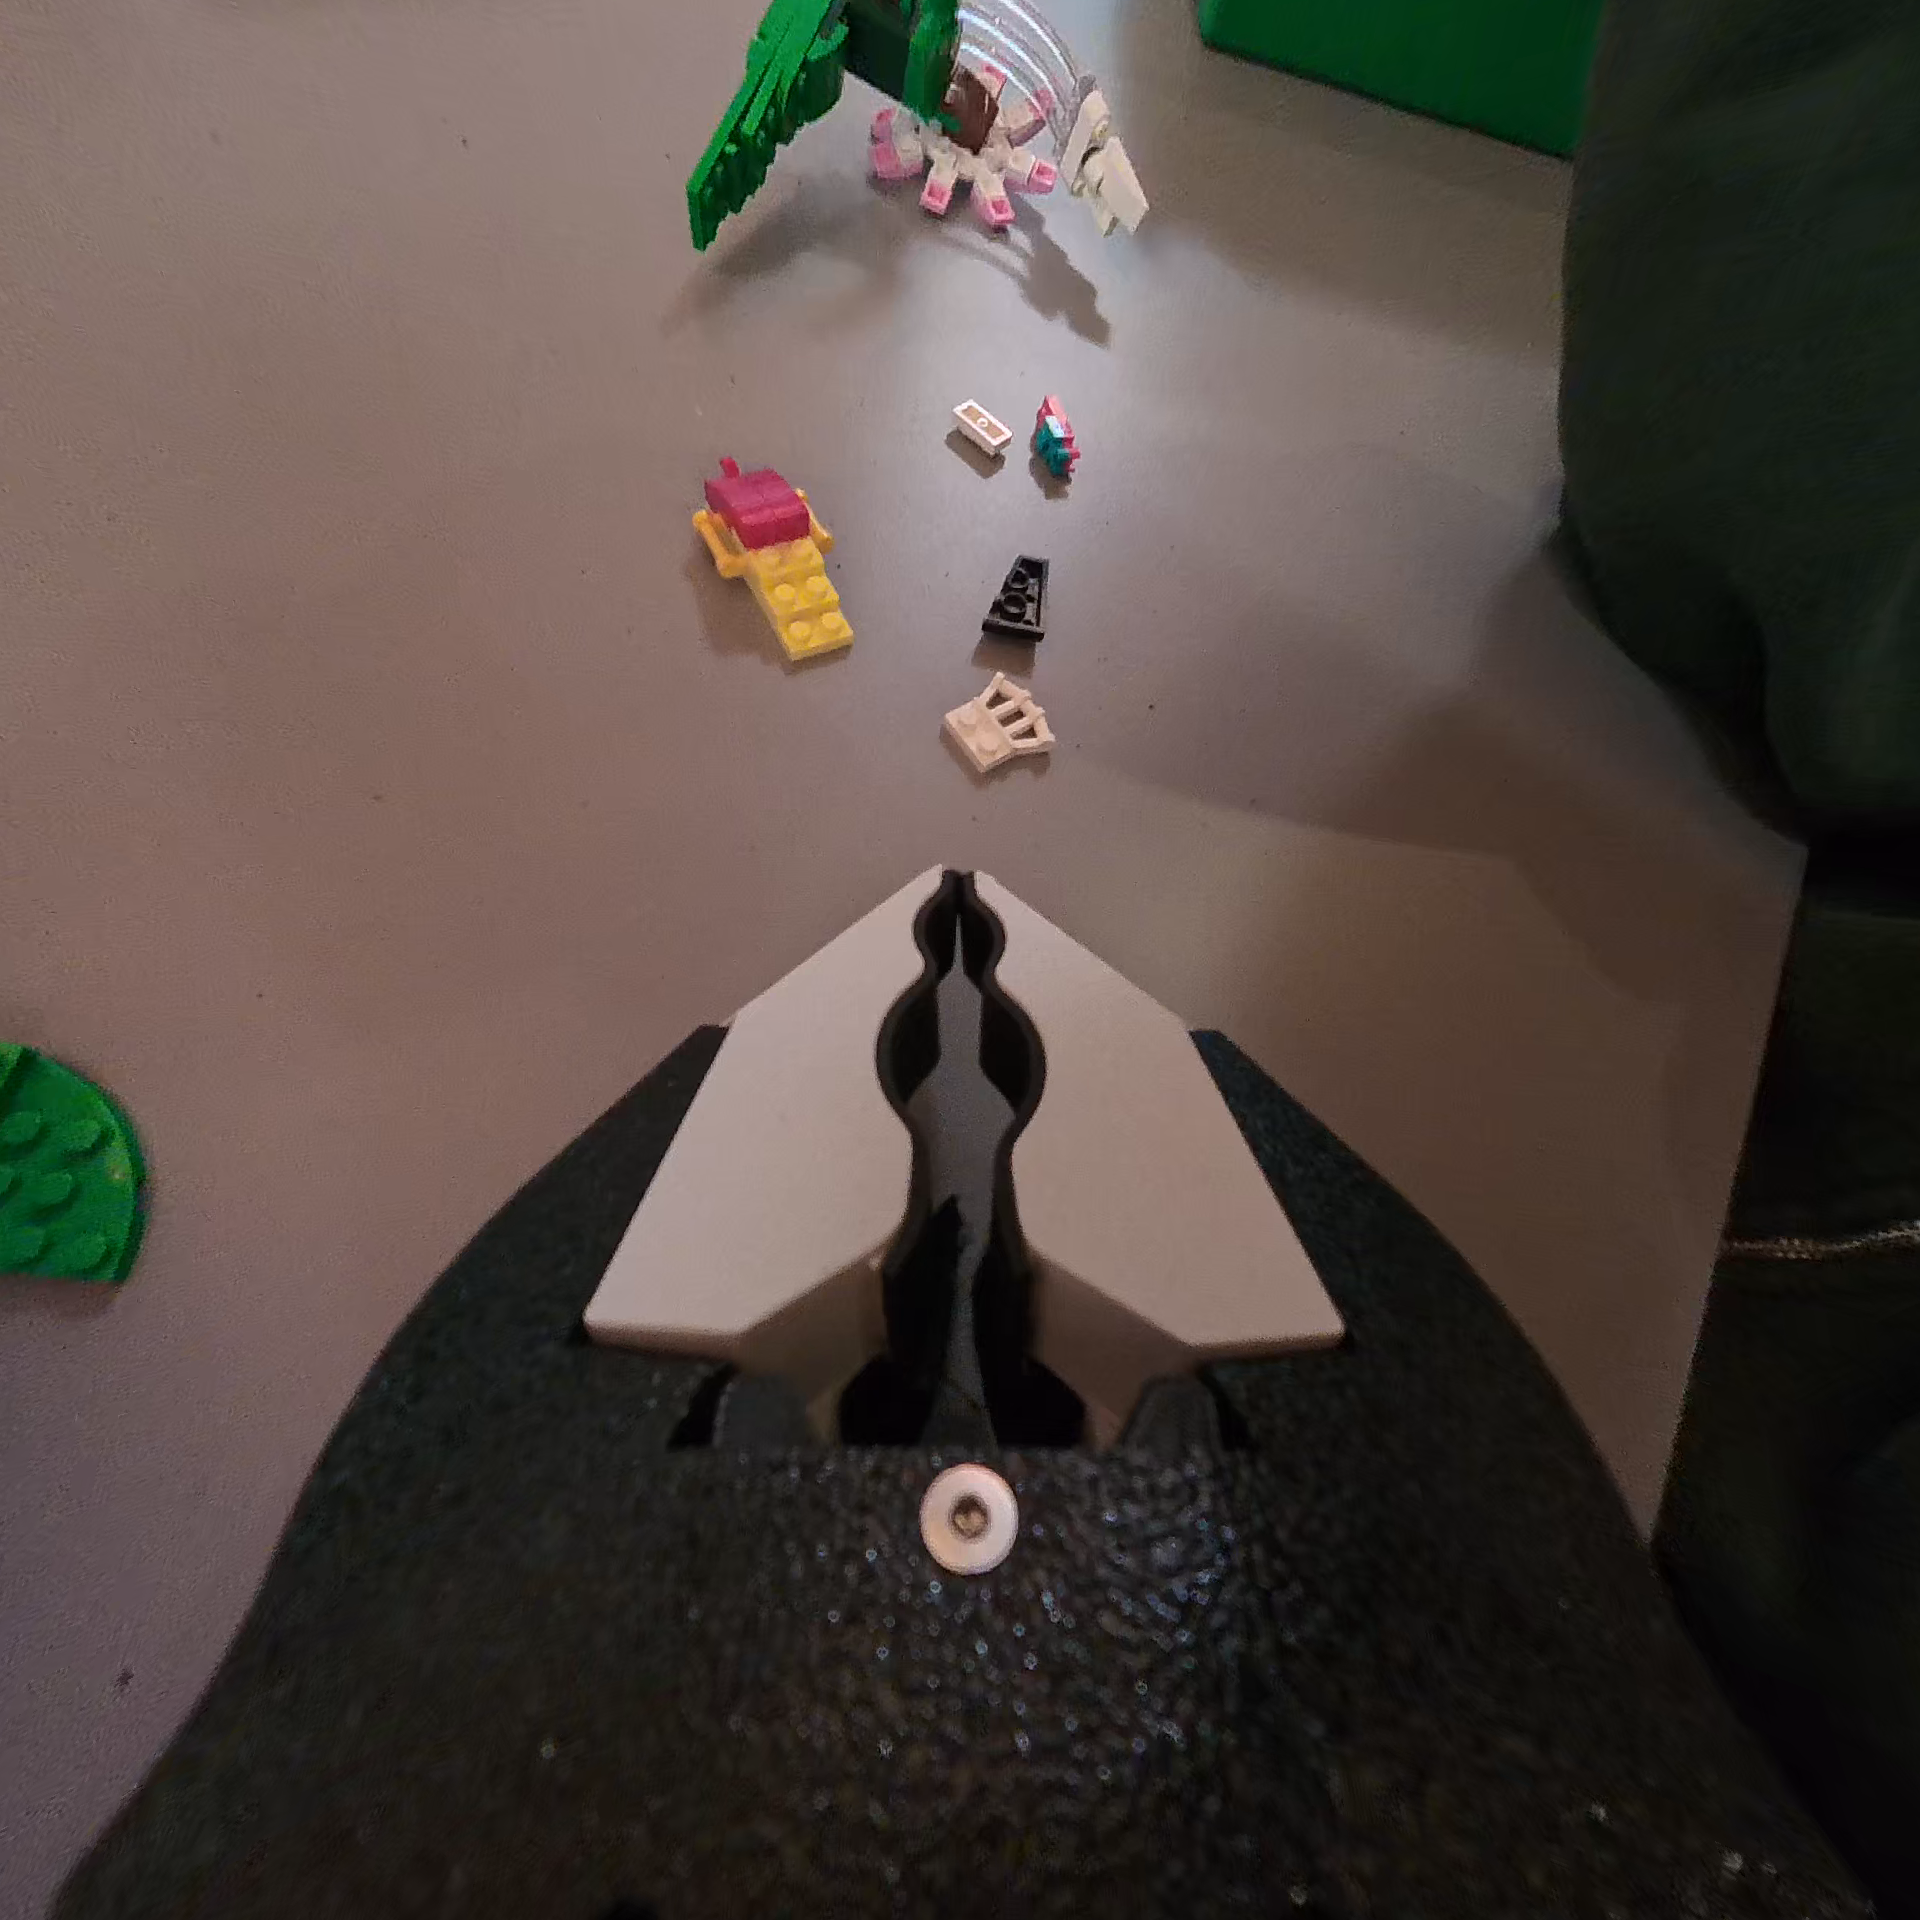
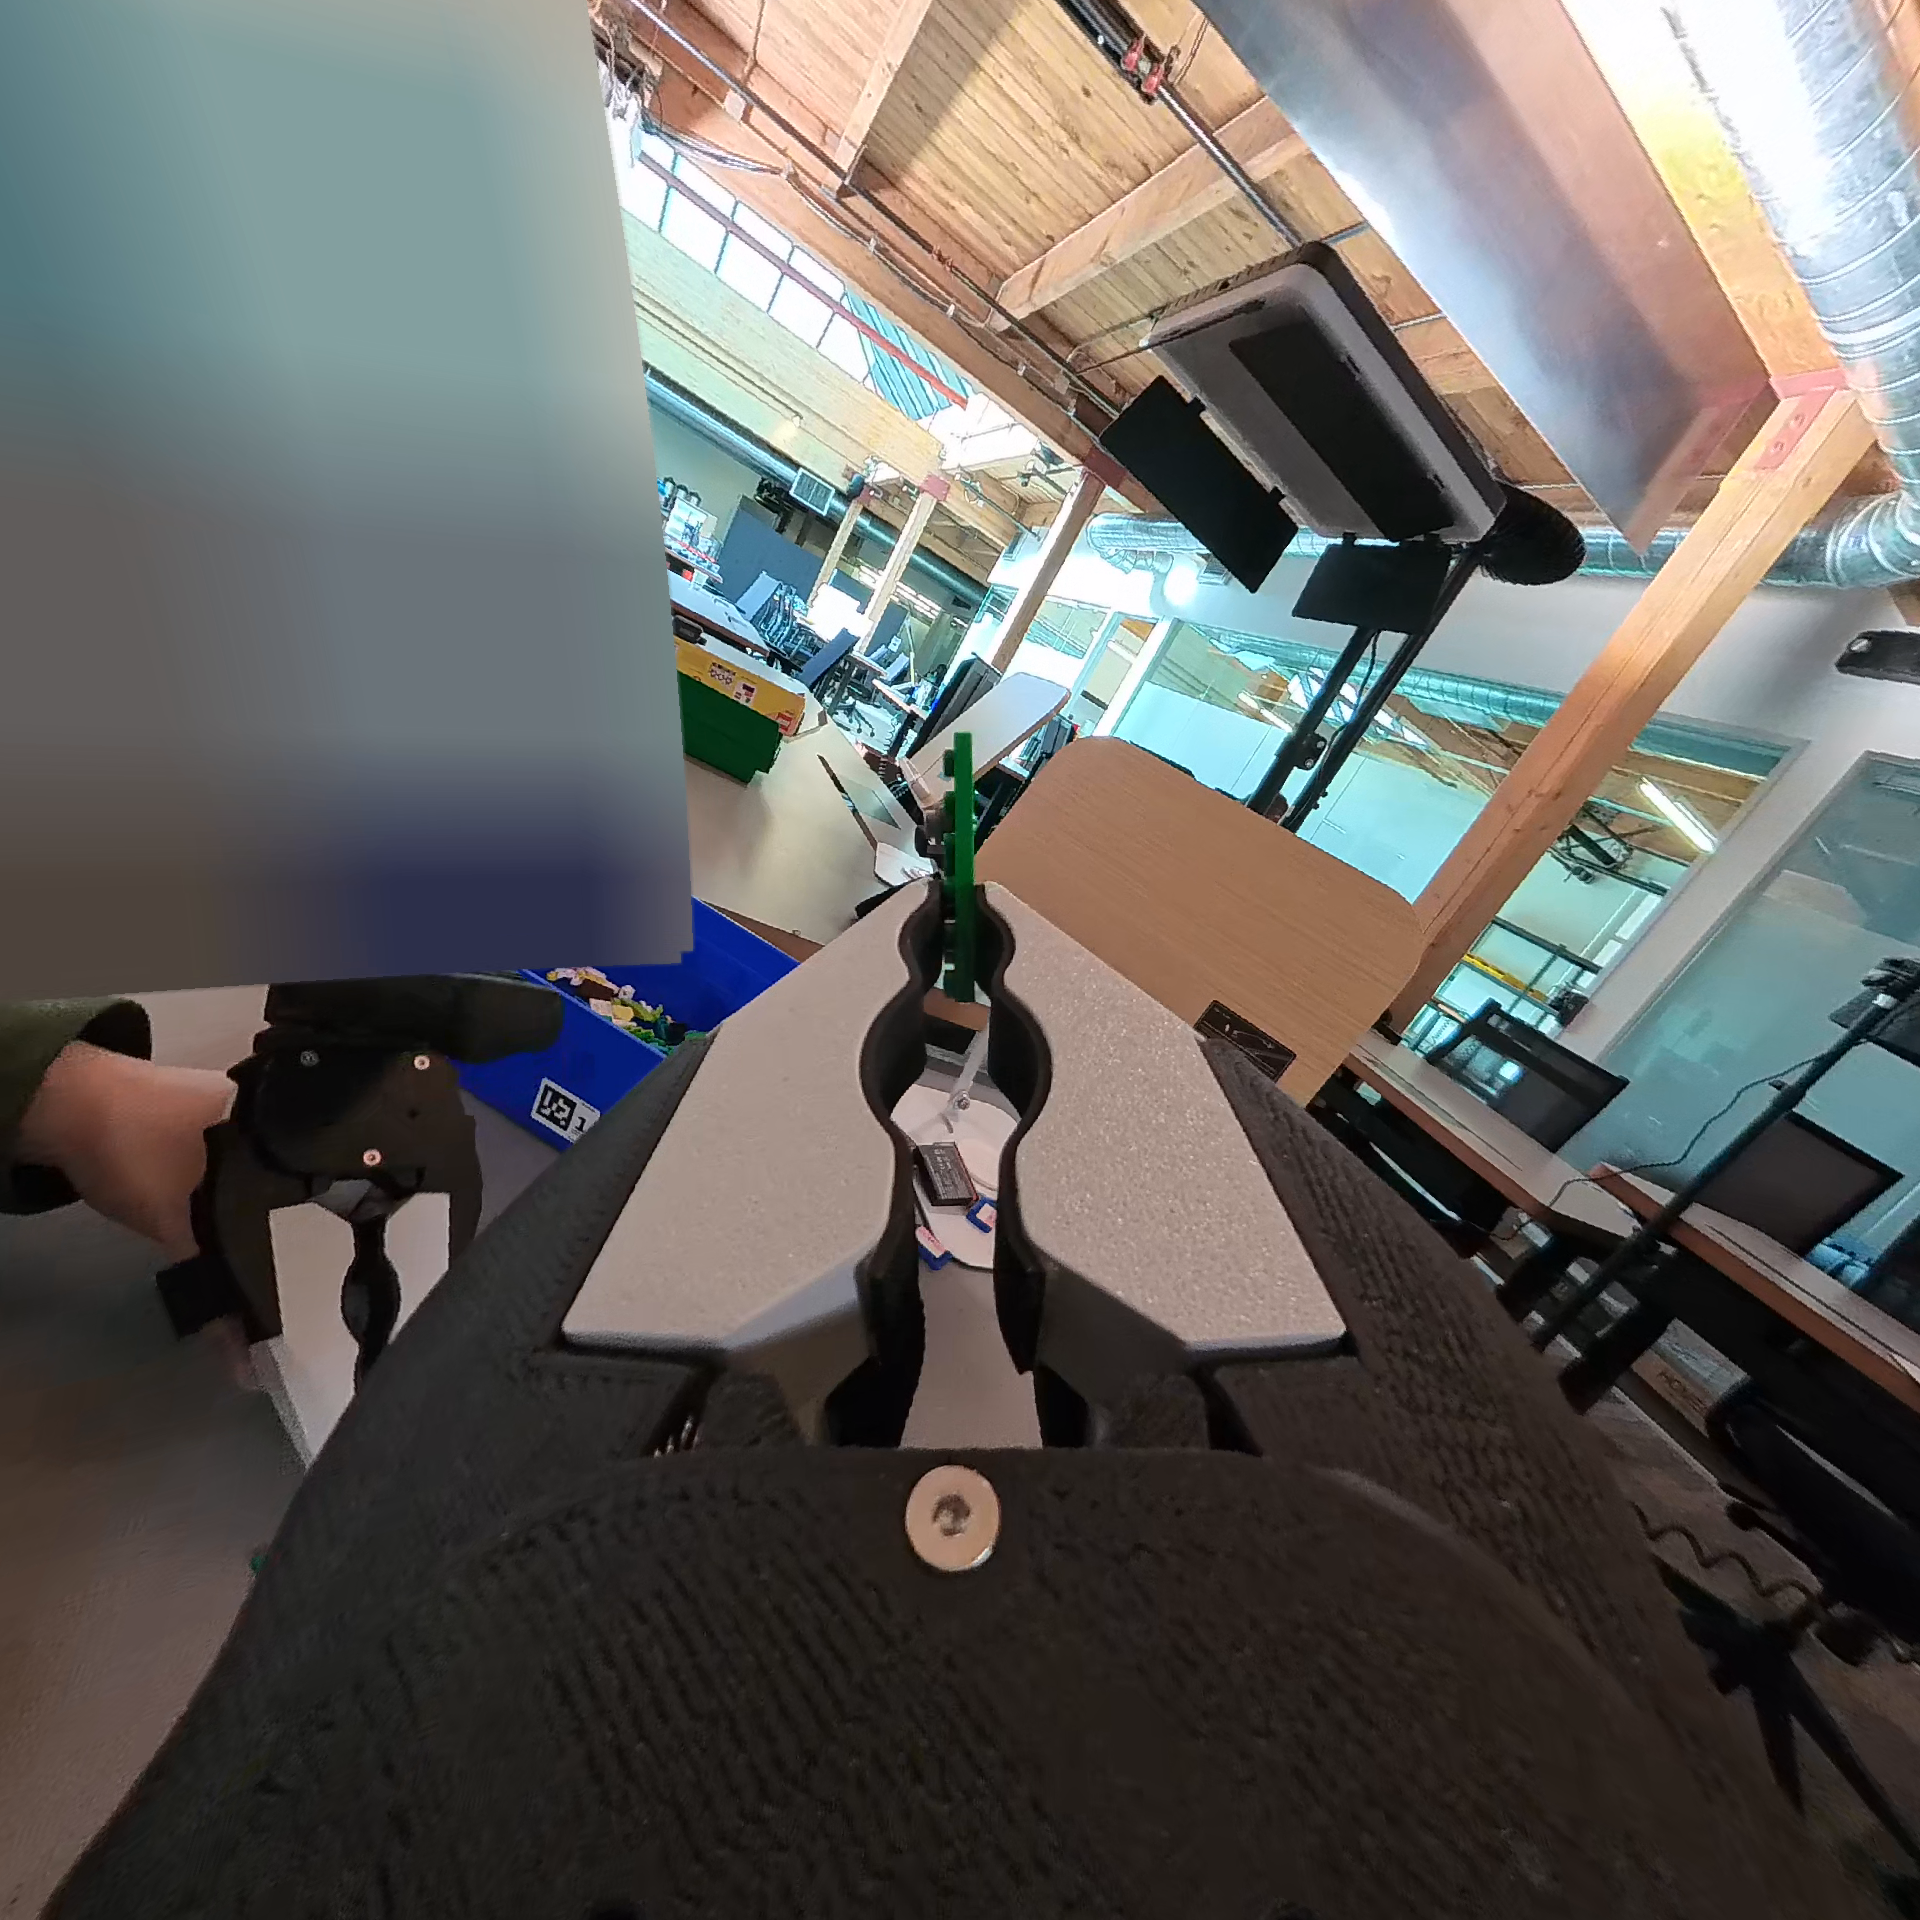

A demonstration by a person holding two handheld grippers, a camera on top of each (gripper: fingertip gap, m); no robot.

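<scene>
My left gripper (image 1: 958, 883) is shut and empty, low over the grey table, pointing at several loose toy bricks. Nearest is a white clip plate (image 1: 997, 727), then a black wedge plate (image 1: 1018, 597), a yellow and magenta brick build (image 1: 774, 556), a small white tile (image 1: 982, 424) and a teal and pink piece (image 1: 1055, 436). A green, pink and white brick model (image 1: 914, 114) stands farther off. My right gripper (image 2: 961, 899) is raised and tilted up, shut on a thin green studded plate (image 2: 961, 831) that sticks out past the tips. The left gripper also shows in the right wrist view (image 2: 353, 1164), held by a hand.
A round green studded plate (image 1: 62, 1164) lies at the left edge. A green box (image 1: 1392, 52) stands at the far right corner, with a dark green sleeve (image 1: 1745, 416) along the right side. A blue bin of bricks (image 2: 644, 1029), a wooden chair back (image 2: 1195, 914) and tripods stand around.
</scene>
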